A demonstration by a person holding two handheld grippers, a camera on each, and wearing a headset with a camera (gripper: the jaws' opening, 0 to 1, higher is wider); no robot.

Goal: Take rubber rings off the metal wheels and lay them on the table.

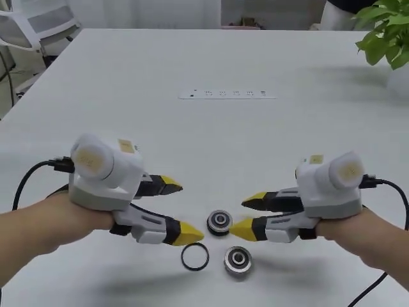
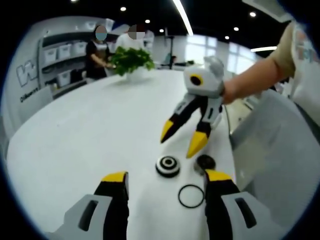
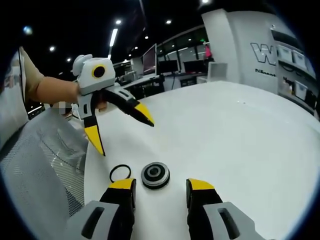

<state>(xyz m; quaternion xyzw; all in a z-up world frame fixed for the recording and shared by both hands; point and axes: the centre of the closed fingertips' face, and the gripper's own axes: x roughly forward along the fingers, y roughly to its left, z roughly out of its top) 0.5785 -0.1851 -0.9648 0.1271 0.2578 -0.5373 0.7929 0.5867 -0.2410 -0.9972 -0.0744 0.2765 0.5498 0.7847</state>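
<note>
One rubber ring [image 1: 195,256] off

Jaws spread and empty, the left gripper [image 1: 179,212] and right gripper [image 1: 248,213] flank the ringed wheel [image 1: 219,222], probably poised to brace and peel it. Just beside that wheel lie the freed ring and a bare wheel [image 1: 238,261].

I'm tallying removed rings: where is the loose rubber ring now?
In the head view the rubber ring lies flat on the table, just left of the nearer metal wheel.

The table [image 1: 223,141] is brightly, evenly lit by ceiling lights [image 2: 182,15]; soft shadows are cast. Fisheye bending and slight edge blur are noted in both gripper views.
</note>
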